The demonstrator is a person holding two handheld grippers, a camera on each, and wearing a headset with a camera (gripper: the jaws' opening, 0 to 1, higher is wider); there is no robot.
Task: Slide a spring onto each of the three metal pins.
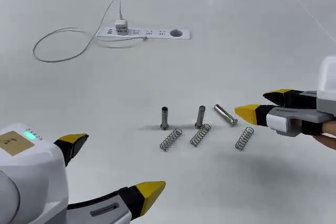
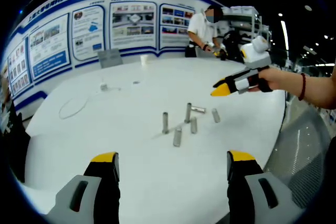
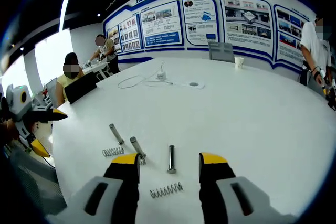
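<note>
Between my left gripper [image 1: 115,163] and right gripper [image 1: 255,103]: three silver metal pins [image 1: 200,116], two upright, one lying; three wire coil springs [image 1: 200,135] loose beside them. Both jaw pairs apart, empty. Blue-framed wall posters [image 3: 241,17] illegible.

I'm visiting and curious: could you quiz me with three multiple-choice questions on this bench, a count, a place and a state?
1. How many pins stand upright? A. One B. Two C. Three
2. Where do the springs lie? A. On the pins B. In a claw C. On the table beside the pins
3. The right claw is: A. open, empty B. shut on a spring C. shut on a pin
Answers: 1 B, two stand, the third pin lies flat; 2 C, all three lie loose by the pins; 3 A, its jaws are apart, nothing between.
</note>
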